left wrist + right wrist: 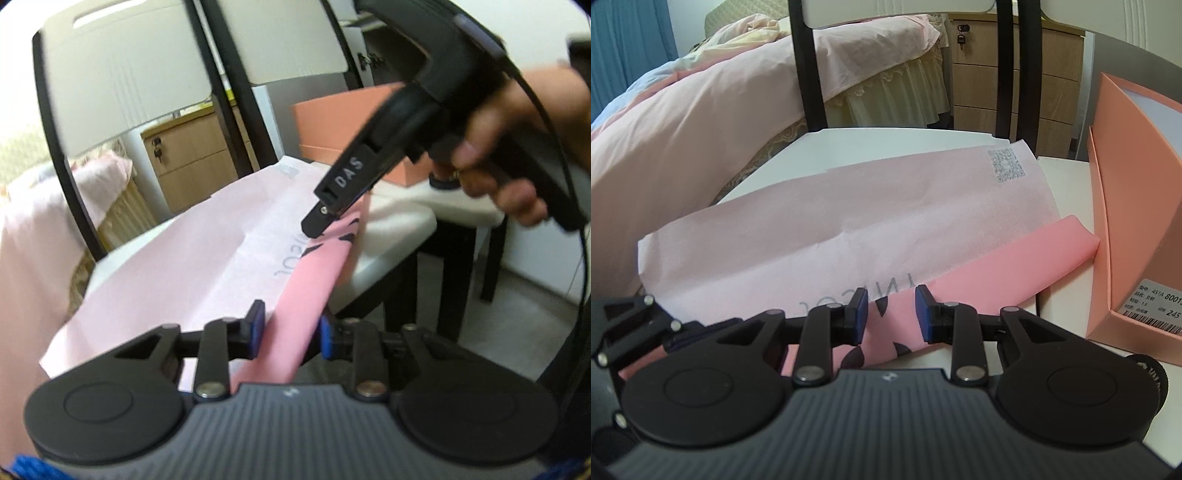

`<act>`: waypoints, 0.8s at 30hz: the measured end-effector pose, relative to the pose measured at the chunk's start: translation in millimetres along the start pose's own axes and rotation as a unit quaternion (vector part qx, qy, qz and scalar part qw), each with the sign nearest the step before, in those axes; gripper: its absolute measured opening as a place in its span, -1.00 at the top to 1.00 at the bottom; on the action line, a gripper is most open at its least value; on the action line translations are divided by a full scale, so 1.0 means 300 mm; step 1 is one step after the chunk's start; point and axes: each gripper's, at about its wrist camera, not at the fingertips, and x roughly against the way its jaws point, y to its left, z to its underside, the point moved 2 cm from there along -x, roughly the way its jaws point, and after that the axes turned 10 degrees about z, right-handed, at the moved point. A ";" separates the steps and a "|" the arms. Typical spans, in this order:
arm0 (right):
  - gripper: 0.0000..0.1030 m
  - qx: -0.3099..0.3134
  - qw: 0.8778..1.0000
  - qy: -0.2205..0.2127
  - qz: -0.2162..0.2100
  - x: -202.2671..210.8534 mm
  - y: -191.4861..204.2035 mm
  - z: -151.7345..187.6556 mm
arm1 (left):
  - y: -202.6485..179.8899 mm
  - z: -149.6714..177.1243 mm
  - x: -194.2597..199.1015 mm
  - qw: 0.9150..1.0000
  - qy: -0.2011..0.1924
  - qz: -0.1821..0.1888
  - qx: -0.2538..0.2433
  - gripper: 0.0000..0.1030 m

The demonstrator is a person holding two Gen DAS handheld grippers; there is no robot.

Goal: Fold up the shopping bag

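1. Pink shopping bag (849, 221) lies flat across the white chair seat (886, 138), mid-frame; its darker pink edge (1015, 266) is turned over along the lower right.
2. Left gripper (291, 332) looks clamped on that strip; right gripper (891, 314) grasps it too.
3. One narrow fold seems begun; most folding remains, I judge.

A white chair seat (886, 142) carries the pink shopping bag (886, 218); beside it, a salmon box (1137, 236).
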 end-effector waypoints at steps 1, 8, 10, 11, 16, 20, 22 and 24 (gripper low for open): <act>0.40 -0.001 1.000 -0.004 -0.002 0.005 0.000 -0.002 | 0.012 -0.002 0.003 1.000 -0.002 0.007 0.013 0.51; 0.39 -0.015 0.999 -0.038 -0.012 0.050 -0.017 -0.031 | 0.091 -0.003 0.035 0.994 -0.013 0.040 0.104 0.61; 0.39 -0.015 0.998 -0.057 -0.010 0.071 -0.020 -0.042 | 0.116 0.002 0.038 0.990 -0.016 0.053 0.129 0.63; 0.39 -0.013 0.998 -0.068 -0.010 0.084 -0.019 -0.048 | 0.133 0.004 0.041 0.987 -0.018 0.062 0.145 0.63; 0.39 0.046 0.991 -0.123 -0.010 0.129 0.022 -0.046 | 0.224 0.023 0.047 0.965 -0.024 0.111 0.235 0.64; 0.39 0.083 0.986 -0.139 -0.024 0.140 0.053 -0.032 | 0.306 0.048 0.038 0.933 -0.025 0.166 0.317 0.66; 0.39 0.091 0.985 -0.141 -0.031 0.139 0.062 -0.028 | 0.353 0.068 0.024 0.906 -0.021 0.204 0.371 0.67; 0.39 0.089 0.985 -0.144 -0.039 0.135 0.065 -0.028 | 0.399 0.097 -0.002 0.871 -0.014 0.241 0.428 0.69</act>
